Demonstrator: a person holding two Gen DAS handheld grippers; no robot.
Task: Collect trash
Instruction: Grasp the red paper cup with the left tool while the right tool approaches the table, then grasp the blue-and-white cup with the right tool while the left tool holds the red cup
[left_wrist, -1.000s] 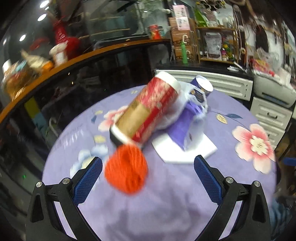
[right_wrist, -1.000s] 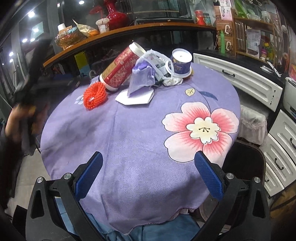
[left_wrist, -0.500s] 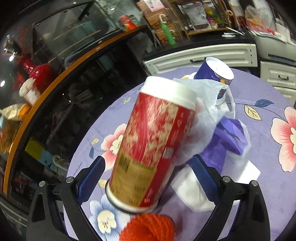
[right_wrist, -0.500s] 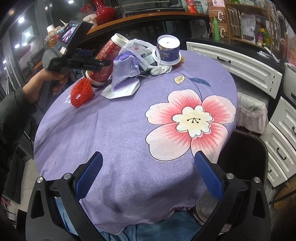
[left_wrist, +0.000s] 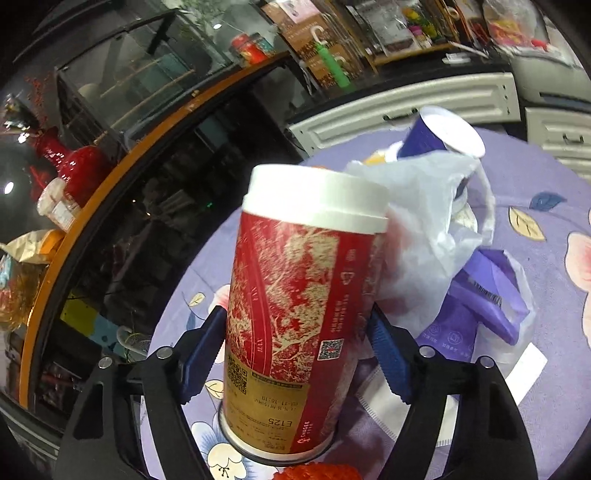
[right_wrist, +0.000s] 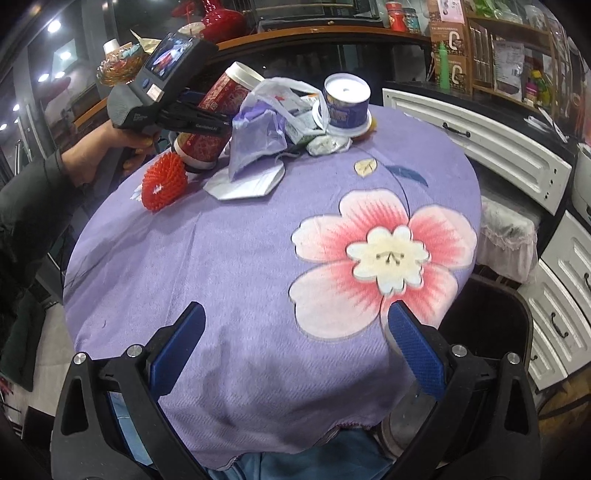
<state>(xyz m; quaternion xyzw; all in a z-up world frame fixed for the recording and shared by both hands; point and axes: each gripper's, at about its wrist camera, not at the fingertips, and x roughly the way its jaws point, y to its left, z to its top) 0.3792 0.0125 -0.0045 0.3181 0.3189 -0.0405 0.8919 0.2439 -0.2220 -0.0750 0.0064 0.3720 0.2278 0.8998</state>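
Observation:
A tall red paper cup (left_wrist: 295, 295) with a white lid leans on the purple flowered tablecloth (left_wrist: 546, 424). My left gripper (left_wrist: 295, 321) has it between its jaws; the jaws are closing and the blue pads (left_wrist: 203, 354) meet the cup's sides low down. In the right wrist view a hand holds the left gripper (right_wrist: 199, 122) at the red cup (right_wrist: 218, 107). Behind lie a white plastic bag (left_wrist: 424, 221), a purple packet (left_wrist: 487, 295) and a blue cup (right_wrist: 347, 103). My right gripper (right_wrist: 295, 325) is open over the near table edge, holding nothing.
A red spiky ball (right_wrist: 162, 181) and a white flat sheet (right_wrist: 247, 182) lie beside the red cup. A black bin (right_wrist: 487, 325) stands right of the table, below white drawers (right_wrist: 480, 136). A curved wooden counter (left_wrist: 92, 192) carries a red vase (left_wrist: 77, 166).
My left gripper went forward past the red ball and rolled, and its jaws narrowed around the red cup. The right gripper crept slightly toward the table and stayed open.

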